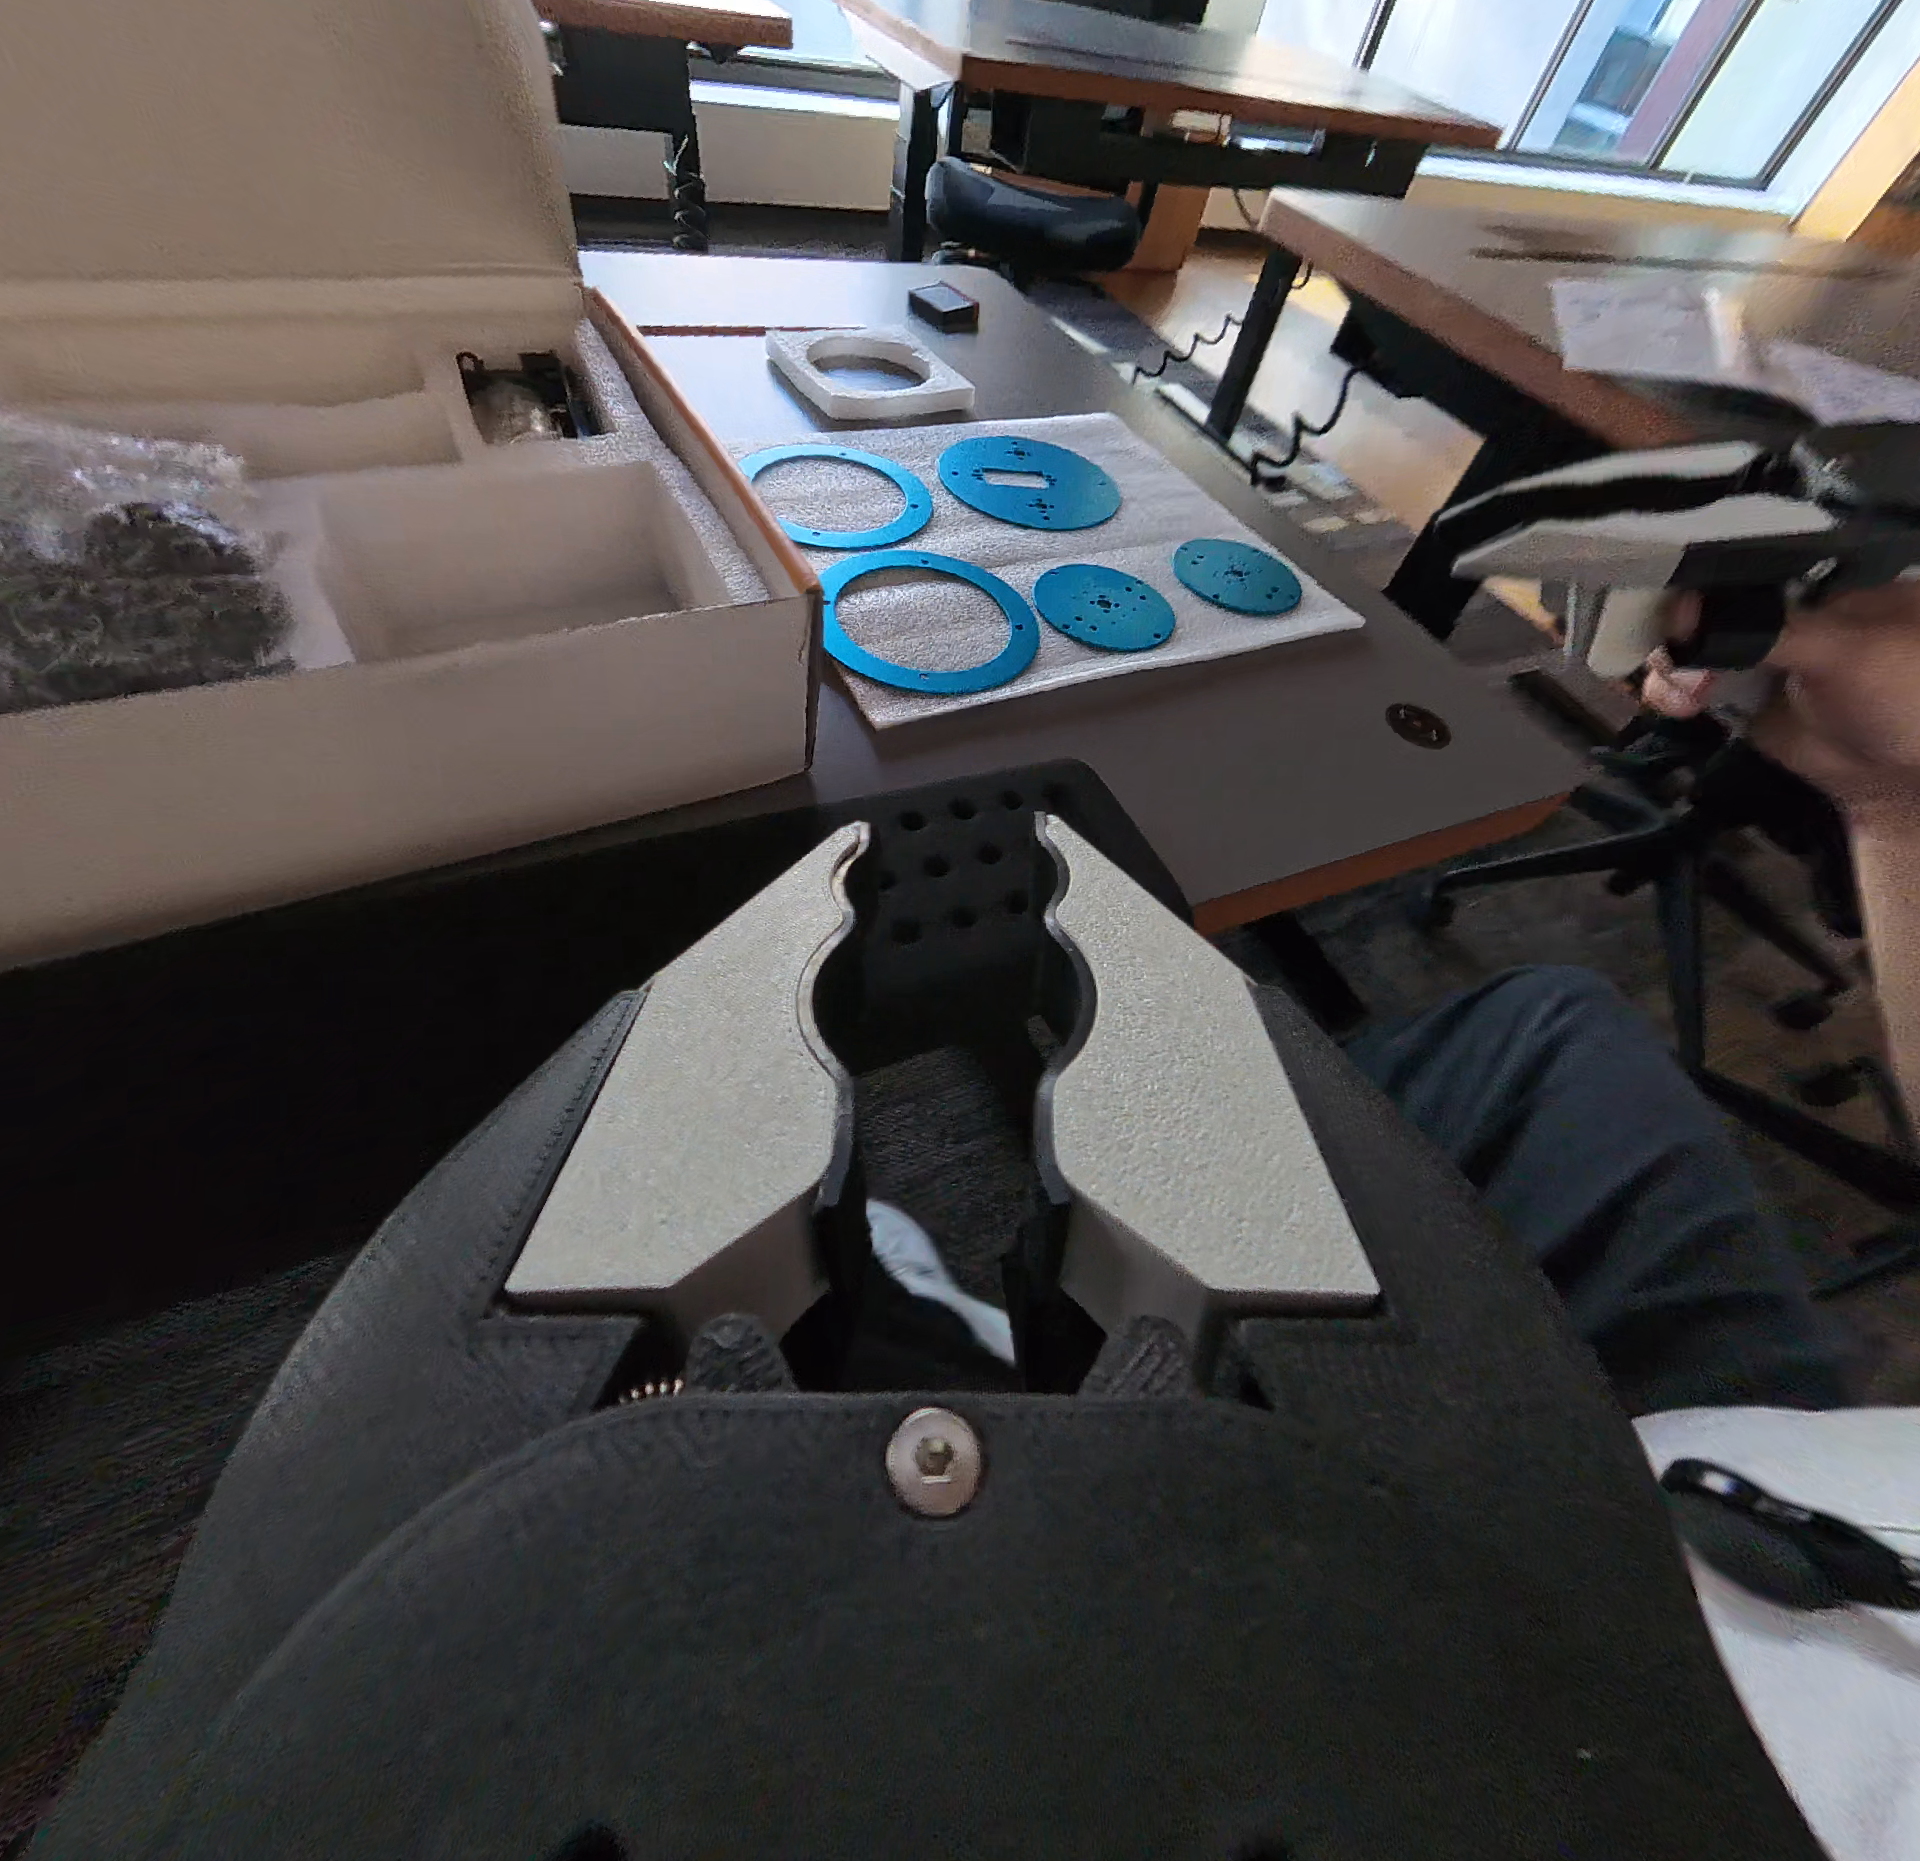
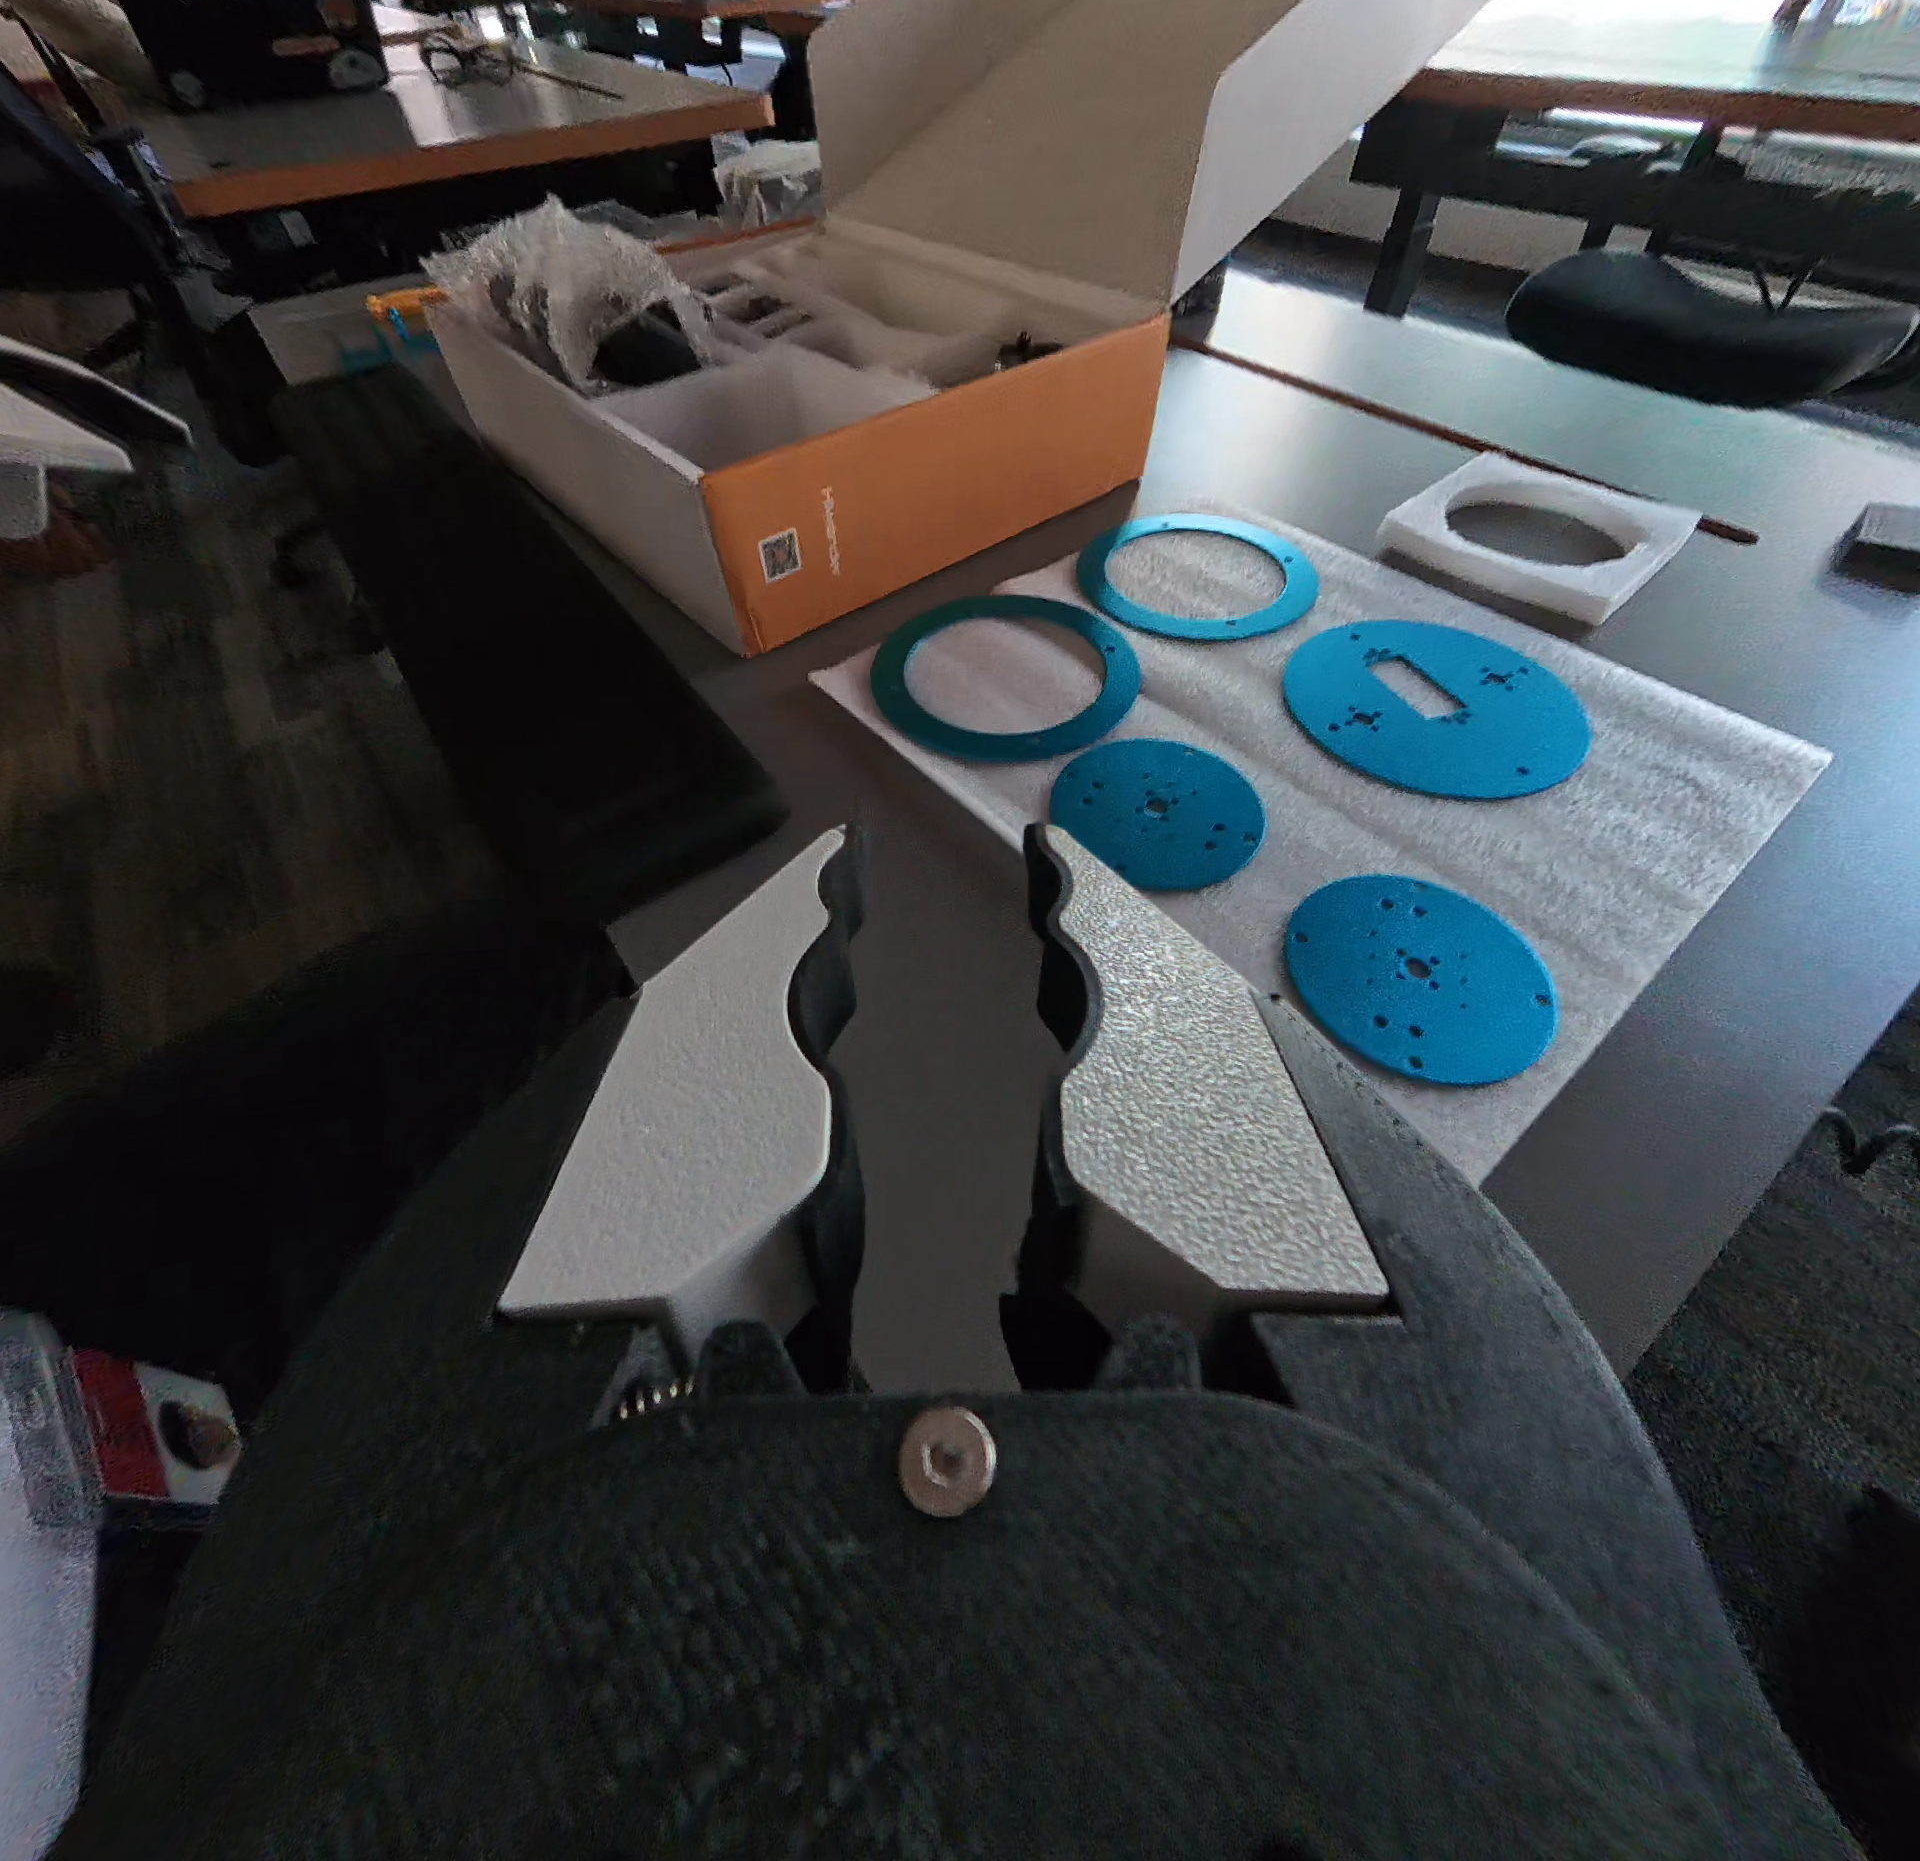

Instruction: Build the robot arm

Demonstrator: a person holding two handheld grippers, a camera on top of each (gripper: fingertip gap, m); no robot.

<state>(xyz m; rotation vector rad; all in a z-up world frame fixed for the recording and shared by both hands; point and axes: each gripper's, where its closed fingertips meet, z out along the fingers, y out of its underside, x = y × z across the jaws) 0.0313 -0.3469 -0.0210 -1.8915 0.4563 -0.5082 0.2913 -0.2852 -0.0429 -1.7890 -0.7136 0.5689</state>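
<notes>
The left gripper (image 1: 951, 835) hangs low at the near edge of the dark table (image 1: 1195, 772), its jaws parted and holding nothing — between them shows only a black perforated block (image 1: 956, 866) that sits at the table's edge. Just beyond it to the left stands an open white box (image 1: 416, 710) with foam compartments and a bubble-wrapped dark item (image 1: 114, 554) inside. The right gripper (image 2: 940, 845) hovers over bare table beside a white foam sheet (image 2: 1621, 876), jaws likewise released and empty; in the left wrist view it appears blurred at the right, held in a hand (image 1: 1829, 699). On the sheet lie five blue metal parts, none touching another: two rings (image 2: 1006, 679) nearest the box's orange end (image 2: 935, 481), a large disc with a rectangular slot (image 2: 1437, 708), and two smaller drilled discs (image 2: 1156, 812) — one of these is nearest the right gripper's tip. Past the sheet rests a square white foam frame (image 2: 1538, 544) with a round cut-out.
</notes>
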